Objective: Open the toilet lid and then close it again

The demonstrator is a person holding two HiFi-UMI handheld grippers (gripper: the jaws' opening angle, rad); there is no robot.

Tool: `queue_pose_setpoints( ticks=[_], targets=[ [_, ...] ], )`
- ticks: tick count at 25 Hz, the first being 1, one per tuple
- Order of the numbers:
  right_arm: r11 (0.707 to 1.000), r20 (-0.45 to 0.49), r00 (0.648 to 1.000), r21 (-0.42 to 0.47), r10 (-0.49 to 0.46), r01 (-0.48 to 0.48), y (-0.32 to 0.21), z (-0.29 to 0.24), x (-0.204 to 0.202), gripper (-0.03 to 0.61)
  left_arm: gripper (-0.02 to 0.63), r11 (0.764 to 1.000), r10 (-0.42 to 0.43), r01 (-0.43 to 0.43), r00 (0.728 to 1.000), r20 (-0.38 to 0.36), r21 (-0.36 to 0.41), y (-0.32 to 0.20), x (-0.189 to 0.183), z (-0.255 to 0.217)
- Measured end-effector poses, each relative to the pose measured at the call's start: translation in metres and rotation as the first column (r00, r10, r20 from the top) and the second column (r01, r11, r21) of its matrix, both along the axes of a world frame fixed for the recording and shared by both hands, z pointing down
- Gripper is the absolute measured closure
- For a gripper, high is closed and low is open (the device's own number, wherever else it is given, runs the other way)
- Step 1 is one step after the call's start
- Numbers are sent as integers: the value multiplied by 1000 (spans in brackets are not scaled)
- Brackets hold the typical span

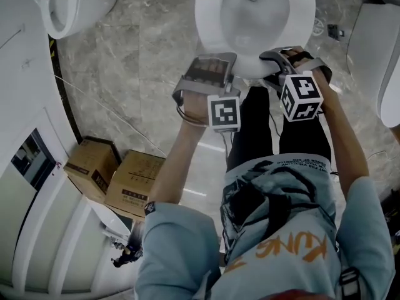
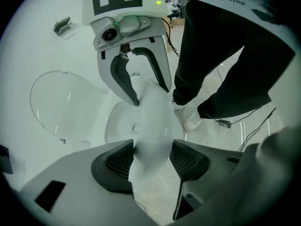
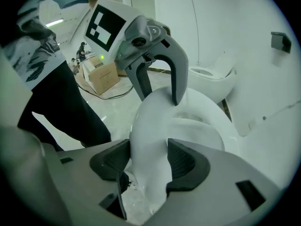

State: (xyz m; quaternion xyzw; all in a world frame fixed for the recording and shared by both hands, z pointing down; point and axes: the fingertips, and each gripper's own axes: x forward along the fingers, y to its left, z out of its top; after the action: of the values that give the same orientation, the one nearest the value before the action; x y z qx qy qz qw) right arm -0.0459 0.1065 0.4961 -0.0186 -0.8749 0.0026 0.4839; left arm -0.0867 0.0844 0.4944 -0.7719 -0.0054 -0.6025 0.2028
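The toilet lid (image 3: 155, 112) is pinched at its front rim by the left tool (image 2: 153, 161) and the right tool (image 3: 148, 161), raised off the seat (image 3: 221, 140); the glossy rim may be let slip from the pads, so the lid is slammed down.

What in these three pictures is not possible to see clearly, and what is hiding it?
- Head view: the hinge end of the toilet is cut off by the top edge.
- Head view: the bodies of the left tool and right tool hide their own tips.
- Left gripper view: the lid hides part of the bowl behind it.
- Head view: print on the cardboard boxes is too small to read.
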Motion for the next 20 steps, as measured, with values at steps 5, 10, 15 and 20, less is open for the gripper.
queue_pose_setpoints(
  ticks=[5,10,15,20],
  targets=[
    [983,9,990,123,139,-139,-11,-37,10,351,365,1000,-21,21,1000,-21,-12,-12,4,-34],
    [937,67,960,211,271,-279,-28,-76,30,364,387,999,-36,35,998,-50,-13,-24,18,-73],
    [862,138,913,300,385,-409,-49,-124,50,388,413,997,-17,25,994,-106,71,-53,33,-119],
    [784,197,864,362,464,-504,-75,-168,69,436,426,992,-35,56,983,-178,114,-85,52,-164]
  ],
)
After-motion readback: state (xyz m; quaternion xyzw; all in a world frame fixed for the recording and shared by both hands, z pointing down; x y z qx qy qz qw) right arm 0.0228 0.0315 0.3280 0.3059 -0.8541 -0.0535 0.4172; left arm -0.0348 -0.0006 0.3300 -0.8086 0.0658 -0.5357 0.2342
